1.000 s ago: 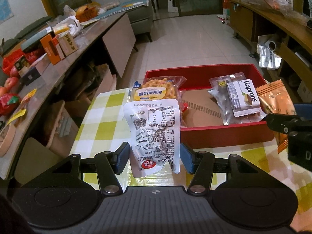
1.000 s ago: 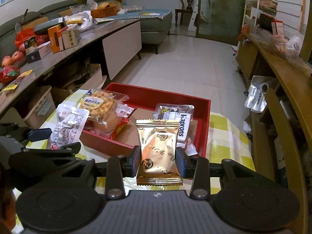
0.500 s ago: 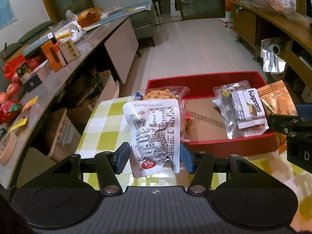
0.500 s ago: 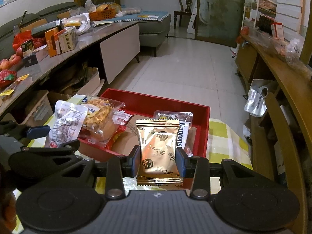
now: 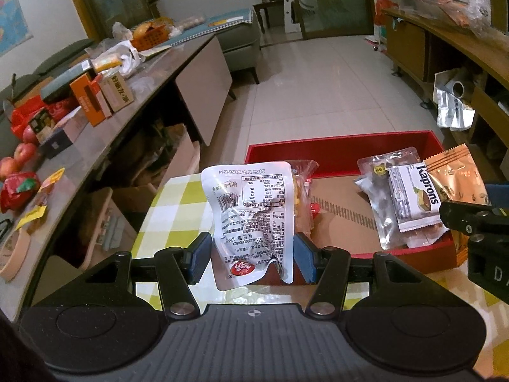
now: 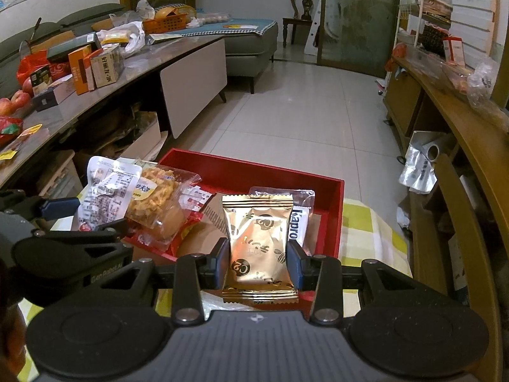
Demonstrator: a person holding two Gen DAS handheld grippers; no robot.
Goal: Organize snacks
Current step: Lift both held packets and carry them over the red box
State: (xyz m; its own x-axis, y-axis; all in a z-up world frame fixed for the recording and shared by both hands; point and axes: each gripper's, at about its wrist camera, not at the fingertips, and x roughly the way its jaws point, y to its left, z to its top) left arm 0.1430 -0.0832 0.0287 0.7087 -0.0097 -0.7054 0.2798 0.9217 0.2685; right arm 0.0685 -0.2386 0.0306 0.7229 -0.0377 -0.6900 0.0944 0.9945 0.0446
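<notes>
**Both packets lifted, tray nearer**

Living-room clutter behind; checked-cloth surface (image 5: 165,200) carries the red tray (image 5: 343,146). Left gripper (image 5: 251,256) jaws narrow, clamped on white printed pouch (image 5: 251,216), held upright at tray's near-left corner. Right gripper (image 6: 258,262) jaws tight on gold wrapper (image 6: 259,242), over tray's near-right edge. Vs a sec ago: grips unchanged, view tipped up slightly, tray sits lower/closer in frame. Kaprons pack (image 5: 413,200) & waffle bag (image 6: 156,203) already inside. Likely next: drop both in.
</notes>
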